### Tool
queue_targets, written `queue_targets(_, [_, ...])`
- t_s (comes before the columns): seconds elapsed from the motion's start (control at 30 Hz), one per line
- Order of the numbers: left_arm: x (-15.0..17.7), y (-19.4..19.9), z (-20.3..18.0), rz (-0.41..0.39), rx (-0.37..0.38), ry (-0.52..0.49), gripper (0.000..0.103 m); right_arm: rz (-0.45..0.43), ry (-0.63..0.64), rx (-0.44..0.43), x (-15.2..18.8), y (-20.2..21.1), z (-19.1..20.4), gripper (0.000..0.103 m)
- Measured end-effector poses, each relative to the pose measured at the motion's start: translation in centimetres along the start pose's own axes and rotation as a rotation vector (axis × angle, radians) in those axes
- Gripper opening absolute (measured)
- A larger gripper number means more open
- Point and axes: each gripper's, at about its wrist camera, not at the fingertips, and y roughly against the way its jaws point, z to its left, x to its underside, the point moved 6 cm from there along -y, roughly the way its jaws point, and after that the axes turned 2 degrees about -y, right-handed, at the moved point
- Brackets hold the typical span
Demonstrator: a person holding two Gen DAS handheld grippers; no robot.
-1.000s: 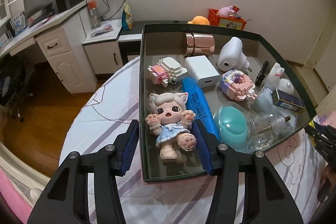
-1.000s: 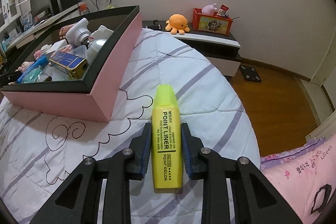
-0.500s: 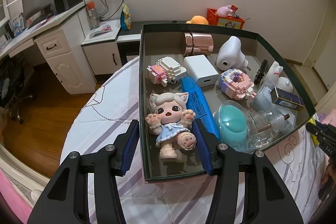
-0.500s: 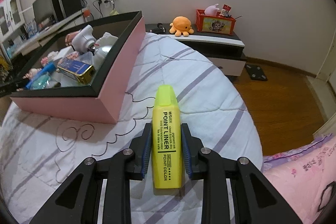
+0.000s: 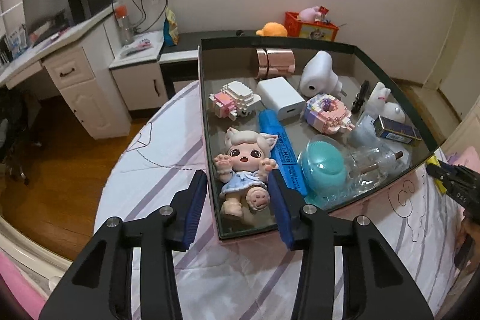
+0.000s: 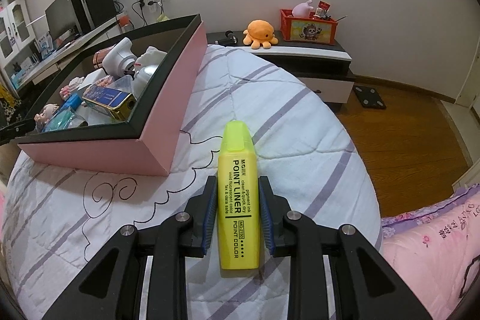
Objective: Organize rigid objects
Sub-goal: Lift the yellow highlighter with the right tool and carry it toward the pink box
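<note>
Between the right tongs (image 6: pixel 237 210) (pads pressing) sits the yellow highlighter (image 6: pixel 237 200).

highlighters: 2 (image 6: pixel 238 200) (image 5: pixel 282 152) | brick models: 2 (image 5: pixel 235 104) (image 5: pixel 328 113) | doll: 1 (image 5: pixel 244 170)

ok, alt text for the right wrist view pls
The right claw is shut on a yellow highlighter, cap pointing away, above a white quilt with purple stripes. To the left a pink box with a dark rim sits on the quilt, full of small toys and gadgets.
</note>
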Motion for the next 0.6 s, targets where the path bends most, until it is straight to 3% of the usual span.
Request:
queue_targets(0.07, [0.1, 0.2, 0.3, 0.005, 0.025, 0.011, 0.045, 0.009, 0.0, -0.002, 0.0, -0.1, 0.0, 0.026])
queue_targets(0.1, [0.1, 0.5, 0.5, 0.0, 0.037, 0.016, 0.052, 0.01, 0.003, -0.002, 0.0, -0.1, 0.0, 0.026])
queue_targets(0.23, [0.3, 1.4, 1.3, -0.02, 0.018, 0.025, 0.064, 0.01, 0.001, 0.002, 0.0, -0.2, 0.0, 0.026])
queue_targets(0.3, [0.3, 1.8, 1.9, -0.027, -0.011, 0.032, 0.065, 0.012, 0.001, 0.003, 0.0, -0.3, 0.0, 0.026])
queue_targets(0.37, [0.5, 1.4, 2.2, -0.002, -0.034, 0.021, 0.054, 0.013, 0.0, 0.004, 0.0, -0.3, 0.0, 0.026])
queue_targets(0.4, [0.5, 1.1, 2.2, 0.008, -0.048, 0.01, 0.039, 0.014, 0.002, 0.005, 0.0, -0.3, 0.0, 0.026])
queue_targets(0.6, [0.2, -0.1, 1.7, 0.012, -0.073, -0.005, 0.016, 0.017, 0.008, 0.009, 0.0, -0.4, 0.1, 0.026])
